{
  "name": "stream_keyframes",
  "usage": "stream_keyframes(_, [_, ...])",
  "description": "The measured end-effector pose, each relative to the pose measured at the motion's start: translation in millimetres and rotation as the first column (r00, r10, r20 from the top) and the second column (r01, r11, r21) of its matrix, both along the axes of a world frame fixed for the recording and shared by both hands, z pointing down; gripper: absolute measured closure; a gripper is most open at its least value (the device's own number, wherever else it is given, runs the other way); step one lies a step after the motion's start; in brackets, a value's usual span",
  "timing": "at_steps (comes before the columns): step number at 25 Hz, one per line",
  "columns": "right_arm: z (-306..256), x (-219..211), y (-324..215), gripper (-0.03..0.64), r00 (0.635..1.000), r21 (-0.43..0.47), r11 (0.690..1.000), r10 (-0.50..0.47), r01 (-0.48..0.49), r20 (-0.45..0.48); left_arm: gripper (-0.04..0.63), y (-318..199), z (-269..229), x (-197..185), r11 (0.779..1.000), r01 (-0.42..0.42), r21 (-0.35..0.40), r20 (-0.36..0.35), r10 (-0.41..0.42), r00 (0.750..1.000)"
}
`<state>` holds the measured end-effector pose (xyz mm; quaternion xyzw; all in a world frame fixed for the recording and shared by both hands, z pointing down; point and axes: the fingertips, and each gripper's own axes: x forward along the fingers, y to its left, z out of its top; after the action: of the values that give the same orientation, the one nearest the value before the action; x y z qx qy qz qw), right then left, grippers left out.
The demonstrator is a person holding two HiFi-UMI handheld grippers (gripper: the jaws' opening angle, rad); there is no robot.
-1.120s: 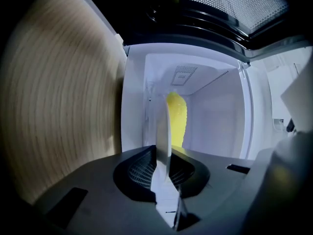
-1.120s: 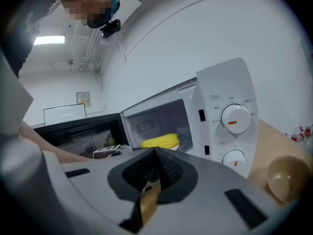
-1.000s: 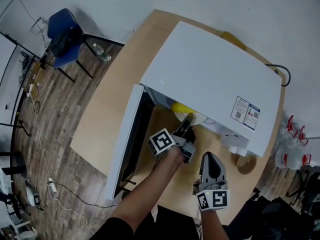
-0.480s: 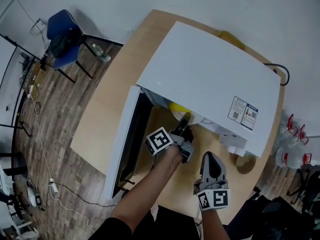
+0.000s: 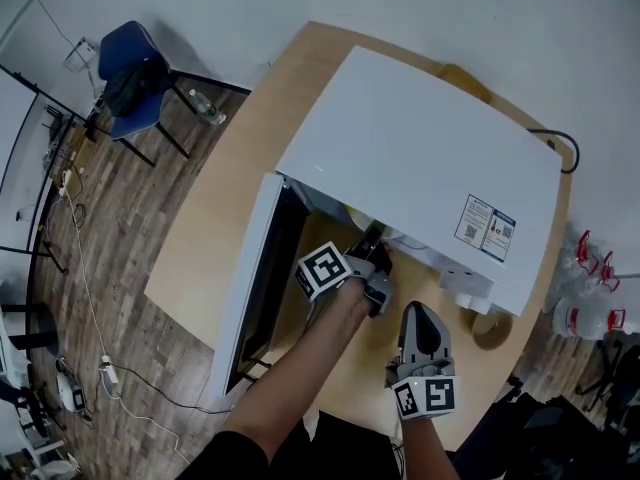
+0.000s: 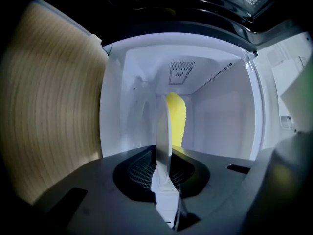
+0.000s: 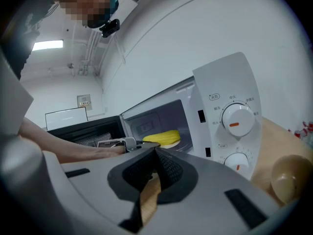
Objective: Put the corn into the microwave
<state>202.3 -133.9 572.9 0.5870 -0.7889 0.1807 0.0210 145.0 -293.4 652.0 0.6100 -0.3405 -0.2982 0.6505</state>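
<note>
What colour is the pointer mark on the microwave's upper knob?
Orange, on the white upper knob; the right gripper view shows it best.

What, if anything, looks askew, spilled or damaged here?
Nothing stands out. The corn lies on the white plate, level inside the open microwave, with the left gripper jaws shut on the plate's rim. The right gripper hangs outside, jaws shut on nothing. No spill or damage shows.

— Someone's home kitchen?
— More a lab or office room: a microwave [image 5: 420, 168] on a round wooden counter [image 5: 200, 253], cables [image 5: 88, 308] trailing over plank floor [image 5: 130, 218] (blue chair [image 5: 125, 63] too), a strip light [image 7: 48, 45] overhead.
</note>
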Motion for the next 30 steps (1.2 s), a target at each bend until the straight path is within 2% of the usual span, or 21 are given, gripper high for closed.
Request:
stream_keyframes(10, [-10.8, 8.7, -5.6, 0.557, 1.000, 0.019, 1.000, 0.012, -0.013, 0.010, 0.554, -3.3, 1.2, 2.2, 0.998, -0.009, -0.058, 0.035, 0.011, 0.999])
stream_keyframes(13, [-13.1, 12.0, -4.9, 0.557, 1.000, 0.020, 1.000, 0.019, -0.020, 0.012, 0.554, -8.2, 1.7, 3.3, 0.998, 0.005, -0.062, 0.023, -0.004, 1.000])
stream_keyframes(18, [-16.3, 17.9, -4.1, 0.557, 0.999, 0.027, 0.999, 0.033, -0.033, 0.016, 0.553, -8.0, 4.0, -1.1, 0.990, 0.044, -0.133, 0.061, -0.036, 0.997])
stream_keyframes(21, [-16.9, 21.6, -3.5, 0.557, 0.999, 0.026, 0.999, 0.044, -0.044, 0.023, 0.530, -6.4, 3.7, 0.3, 0.986, 0.054, -0.157, 0.045, -0.047, 0.998])
stream_keyframes(26, [-20.7, 22.2, -5.6, 0.557, 0.999, 0.033, 0.998, 0.047, -0.048, 0.028, 0.422, -6.7, -3.8, 1.3, 0.985, 0.070, -0.160, 0.017, -0.068, 0.998])
stream_keyframes(30, [-22.0, 21.2, -3.9, 0.557, 0.999, 0.036, 0.998, 0.044, -0.045, 0.026, 0.411, -2.3, -4.1, 3.0, 0.988, 0.049, -0.147, 0.038, -0.044, 0.998])
